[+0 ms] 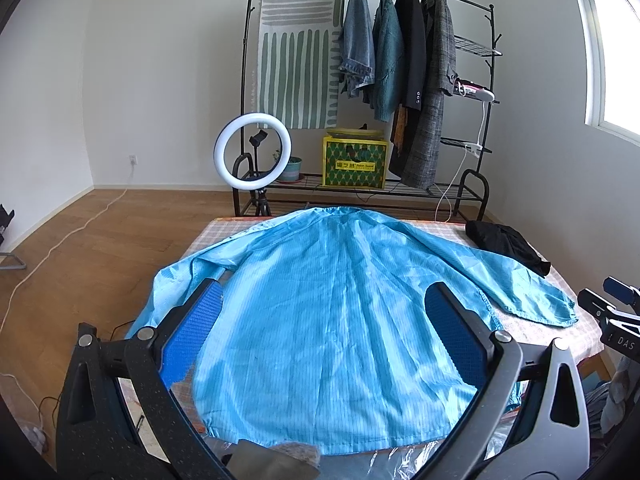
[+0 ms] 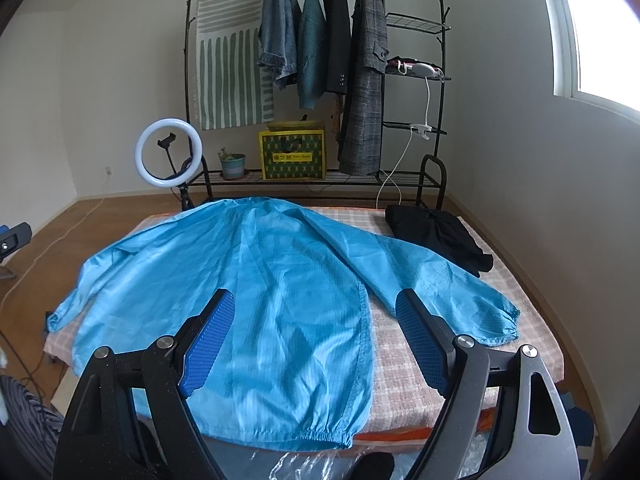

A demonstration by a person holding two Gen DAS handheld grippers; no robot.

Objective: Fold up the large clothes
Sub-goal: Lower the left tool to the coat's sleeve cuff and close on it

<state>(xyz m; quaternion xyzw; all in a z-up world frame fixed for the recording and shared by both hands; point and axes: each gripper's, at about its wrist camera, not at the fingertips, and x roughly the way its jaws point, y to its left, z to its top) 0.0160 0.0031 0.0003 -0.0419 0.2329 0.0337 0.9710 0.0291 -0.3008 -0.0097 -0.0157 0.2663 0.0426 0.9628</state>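
**Inspector:** Your blue coat [image 1: 332, 320] lies spread flat, back up, on the checked table [image 2: 404, 364], sleeves out to both sides, hem toward you. Your left gripper [image 1: 326, 340] hangs above the lower body of the coat, jaws wide apart, holding nothing.

**Operator:** And the right one?

**Inspector:** Your right gripper [image 2: 316, 344] is also wide open and empty. It is above the coat's right side edge, with one finger over the cloth and the other over the bare table near the right sleeve.

**Operator:** Anything in the way?

**Inspector:** A black garment [image 2: 440, 236] sits bunched at the far right corner, touching that sleeve. Beyond the table stand a ring light [image 1: 253, 151] and a clothes rack [image 1: 400, 80] with hanging jackets. Both grippers point forward, tilted down at the coat.
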